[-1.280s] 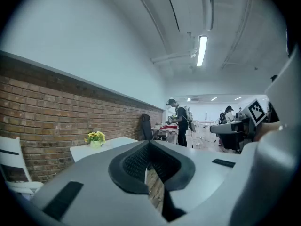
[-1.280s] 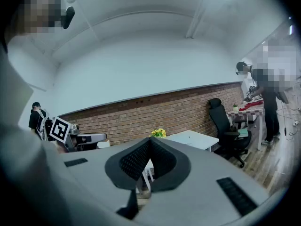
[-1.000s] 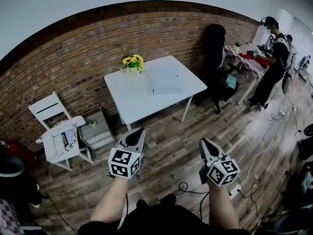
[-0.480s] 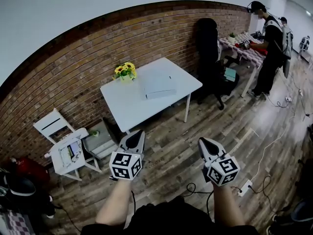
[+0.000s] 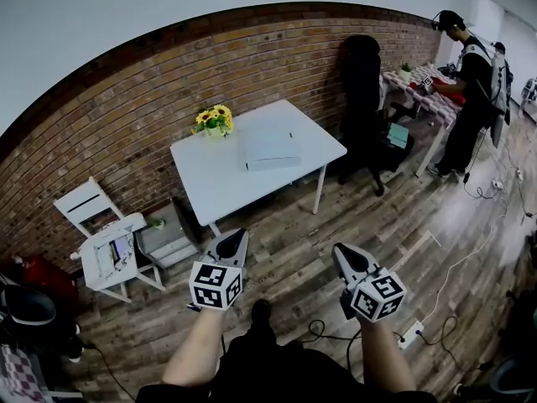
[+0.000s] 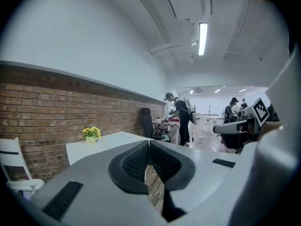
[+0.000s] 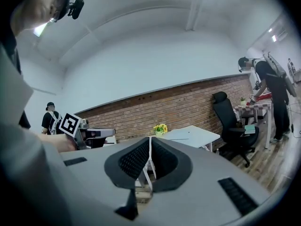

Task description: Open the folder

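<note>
Your left tongs (image 5: pixel 238 237) and right tongs (image 5: pixel 339 251) are closed and empty. The folder (image 5: pixel 272 149) lies on the tabletop (image 5: pixel 210 175), well apart.

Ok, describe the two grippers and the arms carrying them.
Both the left gripper and right gripper have pale grey tapered bodies, black textured pads and a white cube with black square markers. The forearms are unsleeved.

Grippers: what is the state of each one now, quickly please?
Left gripper: jaws closed, holding nothing.
Right gripper: jaws closed, holding nothing.
</note>
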The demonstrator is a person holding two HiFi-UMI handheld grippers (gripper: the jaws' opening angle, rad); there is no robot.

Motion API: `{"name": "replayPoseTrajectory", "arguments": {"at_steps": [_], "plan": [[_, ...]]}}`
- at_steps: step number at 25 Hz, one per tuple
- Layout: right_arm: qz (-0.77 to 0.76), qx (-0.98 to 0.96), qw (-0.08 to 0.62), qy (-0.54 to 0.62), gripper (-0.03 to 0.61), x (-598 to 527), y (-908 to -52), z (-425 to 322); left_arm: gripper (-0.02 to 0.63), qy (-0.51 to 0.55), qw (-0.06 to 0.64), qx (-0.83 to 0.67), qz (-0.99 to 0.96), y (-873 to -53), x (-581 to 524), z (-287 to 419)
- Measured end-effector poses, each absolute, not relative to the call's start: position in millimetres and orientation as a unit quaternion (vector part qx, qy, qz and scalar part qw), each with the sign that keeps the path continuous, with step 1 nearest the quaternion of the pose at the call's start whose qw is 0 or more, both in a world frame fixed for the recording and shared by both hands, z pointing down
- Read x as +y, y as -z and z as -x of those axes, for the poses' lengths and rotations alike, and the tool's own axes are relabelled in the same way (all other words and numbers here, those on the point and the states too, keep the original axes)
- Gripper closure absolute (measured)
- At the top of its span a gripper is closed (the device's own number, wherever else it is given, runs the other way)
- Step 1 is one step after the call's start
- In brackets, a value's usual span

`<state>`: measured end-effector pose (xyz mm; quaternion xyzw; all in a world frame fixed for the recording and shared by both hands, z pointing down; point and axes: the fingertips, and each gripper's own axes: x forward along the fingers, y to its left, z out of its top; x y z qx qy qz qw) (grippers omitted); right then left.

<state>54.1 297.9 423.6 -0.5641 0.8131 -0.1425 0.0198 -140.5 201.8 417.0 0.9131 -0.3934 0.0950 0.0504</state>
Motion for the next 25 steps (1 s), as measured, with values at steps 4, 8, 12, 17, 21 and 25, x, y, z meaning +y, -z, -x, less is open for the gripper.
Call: {"name": "replayPoseTrajectory", "arguments": {"at_steps": [4,8,12,17,21,25], "plan": [[0.561,0.812,0.027,0.159,0.552,282,-429,-62,0.594,-0.098,0.048,-0.388,-0.915,-423,183,129],[0.562,0.81,0.019,0.164,0.549,254,-435,-73,0.594,-0.097,0.049,-0.387,-0.916,-432,146,119],[0.57,0.803,0.019,0.174,0.541,211,-441,-89,0.594,-0.096,0.053,-0.383,-0.917,-441,96,105],[0.573,0.798,0.012,0.187,0.538,140,-445,-102,0.593,-0.109,0.056,-0.367,-0.922,-449,27,84],[0.583,0.786,0.007,0.205,0.531,82,-452,-113,0.592,-0.135,0.04,-0.35,-0.926,-453,-32,71],[0.592,0.775,0.004,0.222,0.526,26,-462,-117,0.592,-0.15,0.038,-0.339,-0.928,-459,-90,70]]}}
